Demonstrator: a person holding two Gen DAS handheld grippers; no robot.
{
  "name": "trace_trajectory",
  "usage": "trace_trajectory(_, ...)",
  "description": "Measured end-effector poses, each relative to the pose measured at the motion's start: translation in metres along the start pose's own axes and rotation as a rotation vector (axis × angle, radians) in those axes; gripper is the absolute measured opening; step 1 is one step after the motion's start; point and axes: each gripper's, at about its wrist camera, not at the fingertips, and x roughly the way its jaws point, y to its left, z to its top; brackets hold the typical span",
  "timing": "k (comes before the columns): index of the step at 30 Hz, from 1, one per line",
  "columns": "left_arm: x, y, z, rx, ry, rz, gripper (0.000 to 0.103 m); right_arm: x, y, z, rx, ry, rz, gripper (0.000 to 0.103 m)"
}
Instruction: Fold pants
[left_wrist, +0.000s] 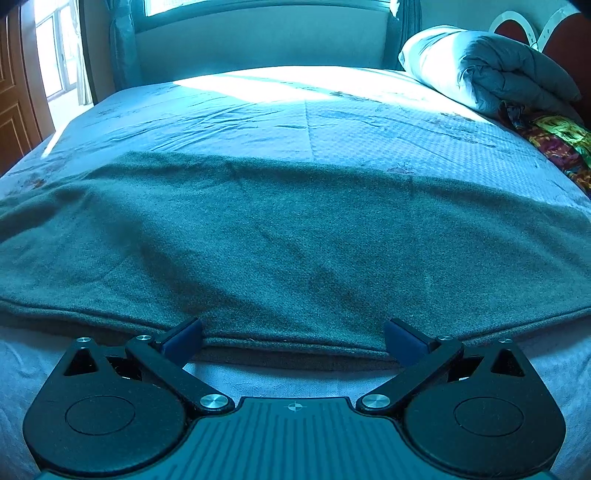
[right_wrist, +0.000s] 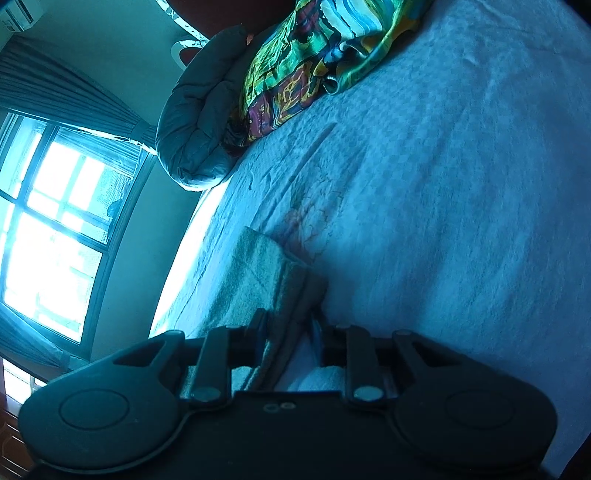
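Note:
Dark grey-green pants (left_wrist: 295, 240) lie flat across the pale blue bedsheet (left_wrist: 332, 122), spanning the left wrist view from side to side. My left gripper (left_wrist: 293, 332) is open, its blue-padded fingers spread wide at the near edge of the pants, with the doubled edge lying between them untouched. In the right wrist view, an end of the pants (right_wrist: 258, 266) rises in stacked layers off the sheet (right_wrist: 443, 203). My right gripper (right_wrist: 288, 325) is rolled onto its side and shut on those layers, which run back between its narrow fingers.
A rolled grey duvet (left_wrist: 491, 70) and a bright patterned cloth (left_wrist: 554, 144) sit at the head of the bed on the right. A window (right_wrist: 55, 221) with curtains lies beyond the far side. A wooden door (left_wrist: 14, 110) stands at the left.

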Motion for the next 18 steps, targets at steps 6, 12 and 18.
trace_trajectory(6,0.002,0.003,-0.008,0.011,-0.021,-0.031,0.103,0.000,-0.001,0.000,-0.009,-0.011,0.008,0.012)
trace_trajectory(12,0.002,0.001,-0.008,0.020,-0.026,-0.027,0.103,0.001,-0.008,0.001,0.036,-0.018,0.041,0.015)
trace_trajectory(18,0.006,-0.002,-0.012,0.051,-0.036,-0.022,0.103,0.003,0.014,-0.001,-0.091,-0.013,-0.057,0.007)
